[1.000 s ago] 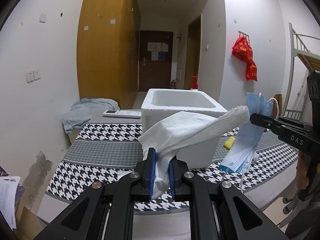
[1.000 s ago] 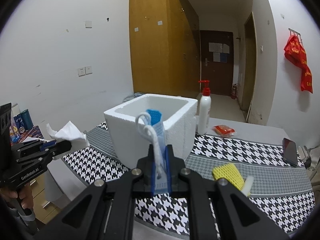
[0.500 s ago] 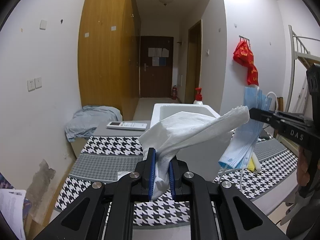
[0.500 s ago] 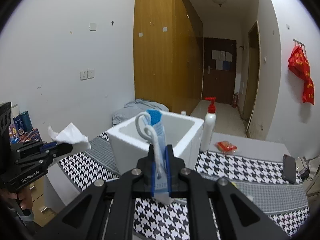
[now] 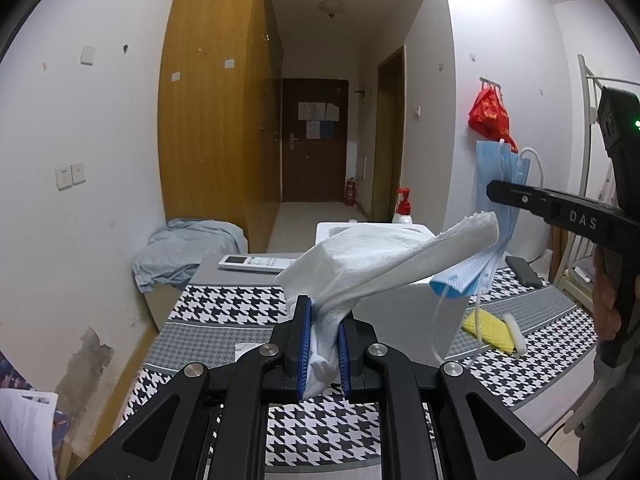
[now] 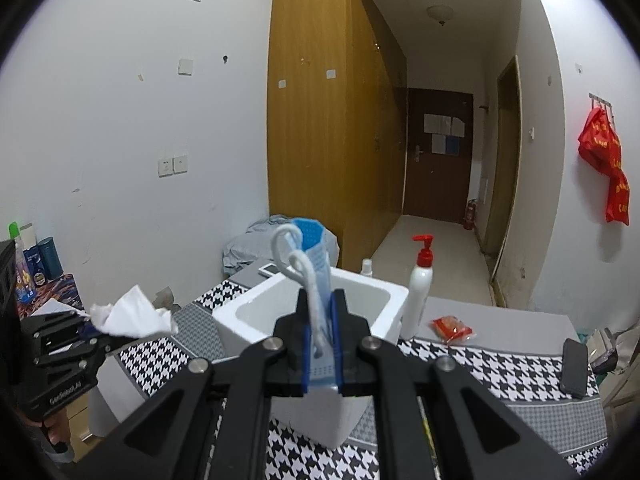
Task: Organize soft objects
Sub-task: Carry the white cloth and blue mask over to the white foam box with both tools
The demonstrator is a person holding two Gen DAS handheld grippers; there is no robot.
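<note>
My left gripper [image 5: 324,340] is shut on a crumpled white tissue [image 5: 384,256] that fans out up and to the right. In the right wrist view the same tissue [image 6: 128,316] shows at the left gripper [image 6: 100,332]. My right gripper [image 6: 322,328] is shut on a blue face mask [image 6: 316,256] with white ear loops standing upright. From the left wrist view the mask [image 5: 496,208] hangs from the right gripper [image 5: 496,190]. Both are held above the table in front of a white foam box [image 6: 320,308], which is open on top.
The table wears a black-and-white houndstooth cloth [image 5: 224,304]. On it lie a yellow sponge [image 5: 488,328], a white remote [image 5: 256,262], a white pump bottle with red top [image 6: 420,288], a red packet [image 6: 452,328] and a dark phone [image 6: 574,368]. A grey-blue cloth [image 5: 184,248] sits on a low stand.
Both grippers rose with their loads, so the foam box and table sit lower in each view. The mask now hangs higher beside the tissue.
</note>
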